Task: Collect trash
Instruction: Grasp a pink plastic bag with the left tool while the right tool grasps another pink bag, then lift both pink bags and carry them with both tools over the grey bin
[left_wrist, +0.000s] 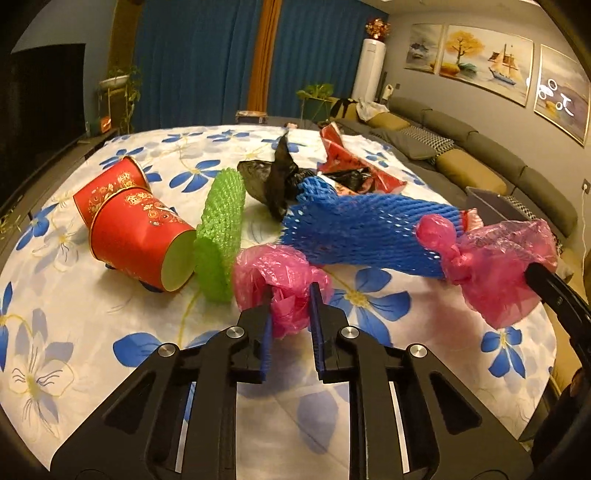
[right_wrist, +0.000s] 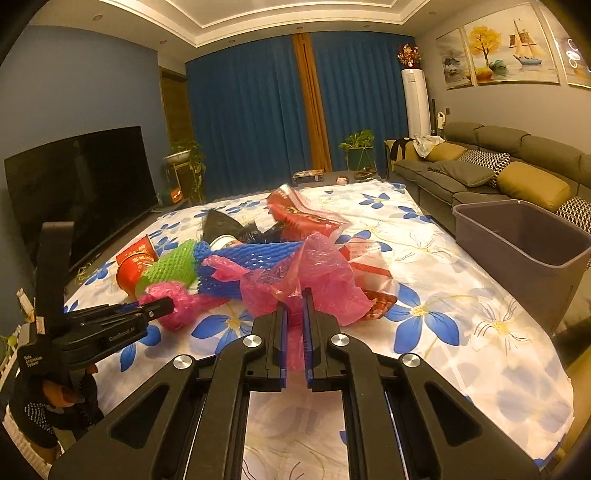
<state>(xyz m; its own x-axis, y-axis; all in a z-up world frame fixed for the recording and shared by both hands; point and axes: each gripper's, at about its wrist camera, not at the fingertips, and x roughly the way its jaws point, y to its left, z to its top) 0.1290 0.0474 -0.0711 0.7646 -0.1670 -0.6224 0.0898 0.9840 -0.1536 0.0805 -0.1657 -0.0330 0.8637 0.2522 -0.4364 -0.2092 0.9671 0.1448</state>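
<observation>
A pile of trash lies on the flowered table cloth (left_wrist: 92, 321). My left gripper (left_wrist: 290, 295) is shut on a crumpled pink plastic bag (left_wrist: 280, 273). My right gripper (right_wrist: 294, 299) is shut on a second pink plastic bag (right_wrist: 314, 277), which also shows at the right of the left wrist view (left_wrist: 498, 266). Behind them lie a blue foam net (left_wrist: 362, 232), a green foam net (left_wrist: 221, 229), two nested red paper cups (left_wrist: 136, 229), a black bag (left_wrist: 273, 177) and red wrappers (left_wrist: 343, 158).
A grey plastic bin (right_wrist: 524, 247) stands at the right of the table, next to a grey sofa (right_wrist: 480, 166). A television (right_wrist: 74, 195) stands at the left. Blue curtains hang at the back.
</observation>
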